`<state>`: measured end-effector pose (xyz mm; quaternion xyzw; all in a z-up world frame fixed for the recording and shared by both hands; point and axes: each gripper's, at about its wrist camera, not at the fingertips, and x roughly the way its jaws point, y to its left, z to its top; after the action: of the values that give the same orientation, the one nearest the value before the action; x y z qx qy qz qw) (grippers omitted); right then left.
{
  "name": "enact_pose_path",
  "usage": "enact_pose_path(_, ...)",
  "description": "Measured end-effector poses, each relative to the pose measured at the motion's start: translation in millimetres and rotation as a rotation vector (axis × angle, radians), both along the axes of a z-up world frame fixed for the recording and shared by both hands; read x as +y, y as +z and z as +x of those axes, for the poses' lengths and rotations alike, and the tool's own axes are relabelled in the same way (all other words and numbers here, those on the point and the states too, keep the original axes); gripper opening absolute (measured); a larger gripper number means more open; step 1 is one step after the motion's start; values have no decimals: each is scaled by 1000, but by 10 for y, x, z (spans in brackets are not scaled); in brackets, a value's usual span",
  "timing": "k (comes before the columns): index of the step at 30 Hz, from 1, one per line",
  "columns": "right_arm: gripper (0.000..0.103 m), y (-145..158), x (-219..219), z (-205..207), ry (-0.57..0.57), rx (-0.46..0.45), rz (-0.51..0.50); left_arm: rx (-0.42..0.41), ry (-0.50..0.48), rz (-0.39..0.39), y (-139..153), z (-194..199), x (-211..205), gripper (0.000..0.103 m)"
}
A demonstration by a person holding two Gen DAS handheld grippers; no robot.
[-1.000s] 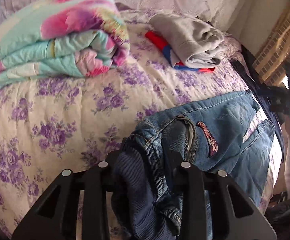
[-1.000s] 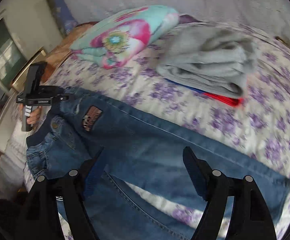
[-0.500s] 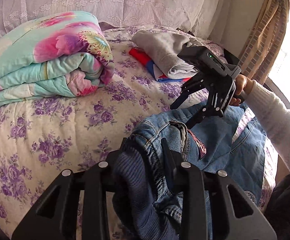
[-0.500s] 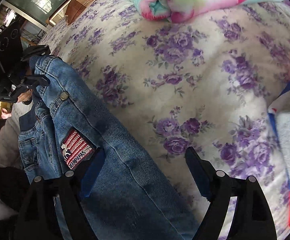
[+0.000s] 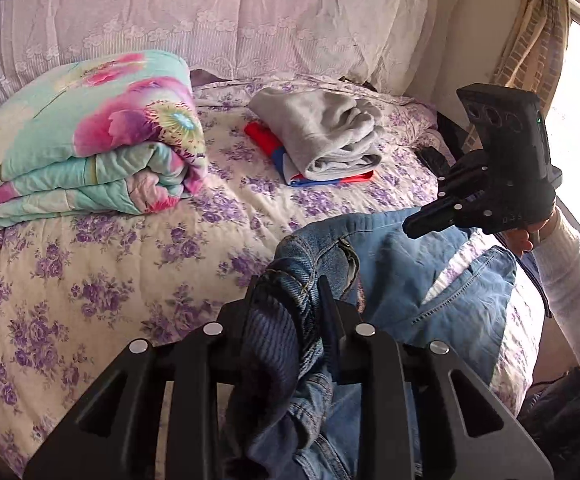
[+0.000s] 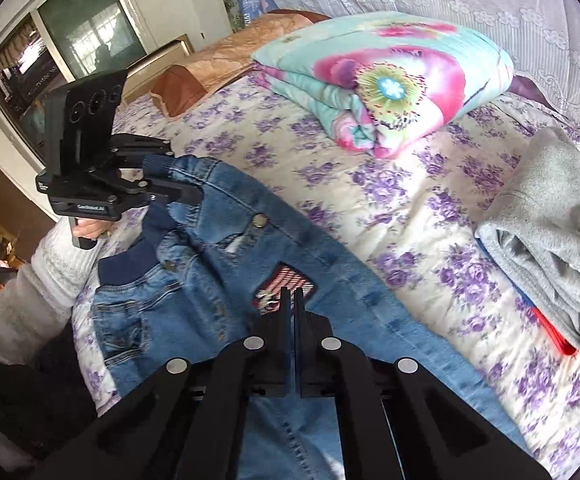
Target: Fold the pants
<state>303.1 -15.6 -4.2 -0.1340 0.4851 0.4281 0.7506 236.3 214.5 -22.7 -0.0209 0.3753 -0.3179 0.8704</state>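
Blue jeans point(image 6: 225, 280) with a dark ribbed waistband and a red patch lie on the floral bed near its front edge. My left gripper point(image 5: 290, 300) is shut on the bunched waistband point(image 5: 277, 340) and lifts it off the bed; it also shows in the right wrist view point(image 6: 169, 192). My right gripper point(image 6: 290, 304) is shut and empty, with the fingers together just above the jeans by the red patch point(image 6: 285, 282). It shows in the left wrist view point(image 5: 418, 226) hovering over the denim point(image 5: 410, 272).
A folded turquoise and pink quilt point(image 5: 81, 140) lies at the back left of the bed point(image 5: 89, 280). A folded grey garment on red and blue cloth point(image 5: 322, 136) sits at the back right. A curtain and a bright window point(image 5: 570, 80) are on the right.
My right gripper has closed from wide open and swung back over the jeans near the patch. My left gripper keeps its hold on the waistband and has risen a little.
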Motion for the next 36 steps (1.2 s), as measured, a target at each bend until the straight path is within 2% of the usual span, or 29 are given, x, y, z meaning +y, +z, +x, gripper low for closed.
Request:
enact_pose_path(3, 6, 44, 119, -223, 16, -70, -73, -61, -47, -34, 140, -350, -45, 22)
enact_pose_path(4, 35, 34, 219, -207, 20, -91, -117, -77, -62, -33, 173, -442, -76, 22)
enact_pose_path(5, 78, 23, 245, -196, 13, -143, -169, -85, -65, -22, 190, -501, -118, 22)
enact_pose_path(6, 84, 25, 261, -194, 3, -228, -204, -87, -64, -6, 189, -535, -160, 22)
enact_pose_path(7, 84, 23, 281, -207, 33, -305, -226, -84, -63, 6, 179, -555, -198, 21)
enact_pose_path(8, 83, -6, 301, -205, 79, -340, -254, -82, -63, 12, 167, -564, -219, 21)
enact_pose_path(9, 83, -36, 278, -171, 106, -334, -265, -82, -64, 16, 155, -573, -237, 21)
enact_pose_path(10, 80, -132, 224, -50, 123, -275, -253, -85, -65, 22, 148, -579, -253, 21)
enact_pose_path(12, 60, -266, 143, 168, 98, -141, -229, -85, -66, 17, 148, -569, -244, 21)
enact_pose_path(13, 57, -361, 107, 274, 77, -79, -233, -79, -62, 10, 148, -551, -225, 21)
enact_pose_path(15, 19, -519, 64, 375, 53, -18, -228, -73, -51, 5, 137, -514, -185, 21)
enact_pose_path(16, 7, -556, 40, 391, 38, 21, -201, -66, -38, 13, 120, -492, -172, 21)
enact_pose_path(19, 7, -446, 16, 230, 20, -33, -179, -46, -4, 29, 101, -426, -121, 21)
enact_pose_path(23, 7, -65, -107, 26, -54, -78, -140, -68, -1, 45, 268, -492, -52, 21)
enact_pose_path(27, 7, 125, -106, -562, -95, -156, -162, -105, -43, 121, 304, -816, -64, 21)
enact_pose_path(29, 7, 93, -104, -937, -99, -170, -157, -99, -61, 155, 205, -991, -44, 21)
enact_pose_path(32, 7, -81, -54, -1486, -119, -140, -138, -88, -98, 176, 3, -1265, 19, 21)
enact_pose_path(36, 8, -590, 106, -1976, -130, -59, -174, -27, -132, 176, -370, -1452, 61, 21)
